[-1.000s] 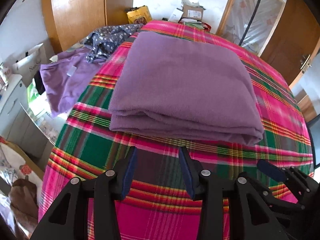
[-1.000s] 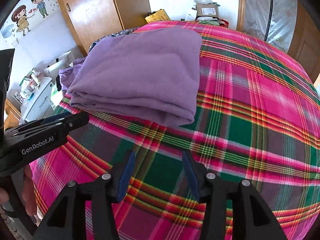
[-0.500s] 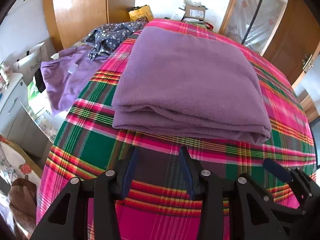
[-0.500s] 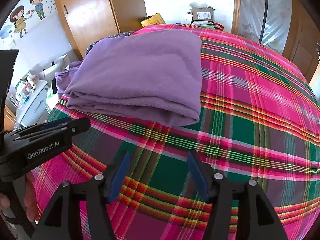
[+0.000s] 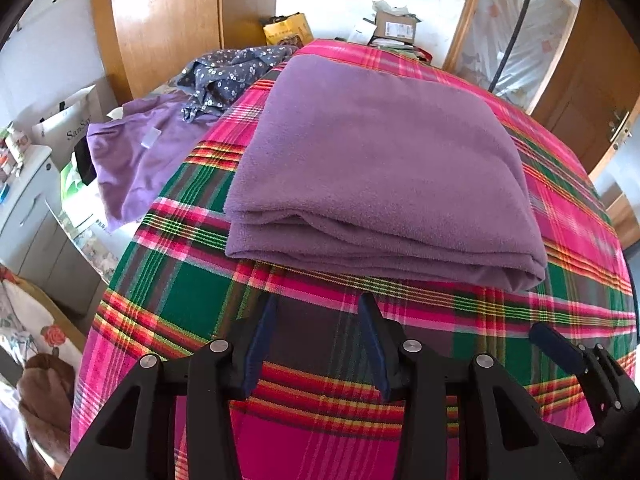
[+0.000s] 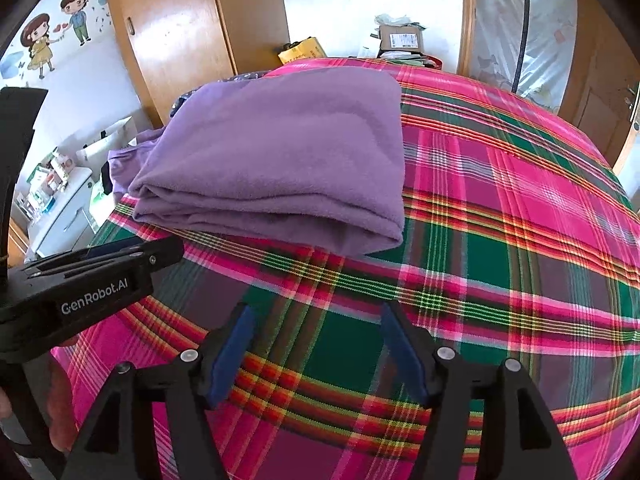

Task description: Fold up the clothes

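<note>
Fleece garment [image 5: 376, 184] (purple, soft) folded square on plaid cloth [image 5: 168, 292].

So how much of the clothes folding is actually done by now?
One piece looks done: the purple fleece lies folded on the plaid bedspread. Nothing is in hand; the left claw is open and empty, and the right claw has just been opening, empty too. Left: the lilac garment and floral garment, both crumpled.
</note>
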Demonstrator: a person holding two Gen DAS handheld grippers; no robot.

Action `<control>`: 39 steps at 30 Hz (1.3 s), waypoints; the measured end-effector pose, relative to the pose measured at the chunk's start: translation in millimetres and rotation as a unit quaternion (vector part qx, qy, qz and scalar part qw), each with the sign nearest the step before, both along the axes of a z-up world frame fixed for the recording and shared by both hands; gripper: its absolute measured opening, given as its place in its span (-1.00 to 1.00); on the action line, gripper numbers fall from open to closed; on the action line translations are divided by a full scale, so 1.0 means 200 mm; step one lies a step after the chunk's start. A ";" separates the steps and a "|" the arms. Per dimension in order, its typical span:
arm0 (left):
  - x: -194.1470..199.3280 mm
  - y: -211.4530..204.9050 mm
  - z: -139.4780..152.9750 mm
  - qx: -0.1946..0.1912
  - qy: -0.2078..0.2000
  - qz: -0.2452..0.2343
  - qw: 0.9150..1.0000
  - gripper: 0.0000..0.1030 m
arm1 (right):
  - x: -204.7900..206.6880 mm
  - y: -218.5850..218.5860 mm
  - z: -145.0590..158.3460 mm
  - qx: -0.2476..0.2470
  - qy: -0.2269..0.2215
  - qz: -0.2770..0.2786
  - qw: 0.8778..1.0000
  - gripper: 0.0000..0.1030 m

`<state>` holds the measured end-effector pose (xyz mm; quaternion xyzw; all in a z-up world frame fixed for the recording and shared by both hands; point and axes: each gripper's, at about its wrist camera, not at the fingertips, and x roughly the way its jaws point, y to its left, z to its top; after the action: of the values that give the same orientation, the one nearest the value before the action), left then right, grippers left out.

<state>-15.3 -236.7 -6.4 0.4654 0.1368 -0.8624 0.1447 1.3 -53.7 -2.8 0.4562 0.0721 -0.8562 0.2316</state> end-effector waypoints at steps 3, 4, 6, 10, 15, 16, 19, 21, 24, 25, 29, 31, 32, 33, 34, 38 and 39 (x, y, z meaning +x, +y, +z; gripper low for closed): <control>0.00 0.01 0.00 -0.004 0.001 0.000 1.000 -0.14 | 0.00 0.00 0.00 0.001 0.002 -0.004 1.000 0.30; 0.00 0.01 0.00 -0.004 0.001 0.002 1.000 -0.14 | 0.00 0.00 0.00 0.002 0.002 -0.006 1.000 0.30; 0.00 0.00 0.00 -0.002 0.002 0.007 1.000 -0.14 | -0.01 0.00 0.00 0.005 0.004 -0.009 1.000 0.30; 0.00 0.01 0.00 -0.005 0.000 0.013 1.000 -0.14 | -0.01 0.00 0.00 0.010 0.008 -0.011 1.000 0.34; 0.00 0.03 0.00 -0.021 -0.002 0.013 1.000 -0.14 | 0.01 -0.05 -0.02 0.027 0.021 0.000 0.999 0.53; 0.00 0.04 -0.01 -0.024 -0.003 0.013 1.000 -0.14 | 0.01 -0.06 -0.02 0.031 0.024 0.001 0.999 0.54; 0.00 0.05 -0.01 -0.035 -0.007 0.010 0.999 -0.14 | 0.01 -0.06 -0.03 0.028 0.025 0.000 0.999 0.54; 0.00 0.05 -0.01 -0.036 -0.008 0.010 0.999 -0.14 | 0.01 -0.05 -0.03 0.026 0.025 -0.002 0.999 0.54; 0.00 0.05 -0.01 -0.034 -0.007 0.012 0.999 -0.14 | 0.00 -0.05 -0.03 0.024 0.025 -0.005 0.999 0.54; 0.00 0.04 -0.01 -0.033 -0.007 0.013 0.999 -0.14 | 0.00 -0.05 -0.03 0.024 0.025 -0.006 0.999 0.54; 0.00 0.05 -0.01 -0.037 -0.008 0.012 0.999 -0.14 | -0.01 -0.04 -0.03 0.024 0.028 -0.014 0.999 0.50; 0.00 0.05 -0.01 -0.038 -0.007 0.013 0.999 -0.14 | -0.01 -0.03 -0.02 0.023 0.028 -0.014 0.999 0.50; 0.00 0.05 -0.01 -0.037 -0.007 0.014 0.999 -0.14 | -0.01 -0.03 -0.02 0.023 0.028 -0.014 0.999 0.50; 0.00 0.05 -0.01 -0.037 -0.007 0.015 0.999 -0.14 | -0.02 -0.03 -0.02 0.024 0.028 -0.013 0.999 0.50; 0.01 0.06 -0.01 -0.038 -0.007 0.014 0.999 -0.14 | -0.02 -0.03 -0.02 0.025 0.028 -0.013 0.999 0.50; 0.00 0.05 -0.01 -0.038 -0.008 0.015 0.999 -0.14 | -0.02 -0.02 -0.02 0.024 0.028 -0.013 0.999 0.50; 0.00 0.05 -0.01 -0.037 -0.008 0.015 0.999 -0.14 | -0.02 -0.02 -0.02 0.025 0.028 -0.013 0.999 0.50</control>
<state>-14.6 -226.1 -8.1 0.4645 0.1105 -0.8608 0.1762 -3.2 -58.1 -7.7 0.4383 0.0940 -0.8696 0.2071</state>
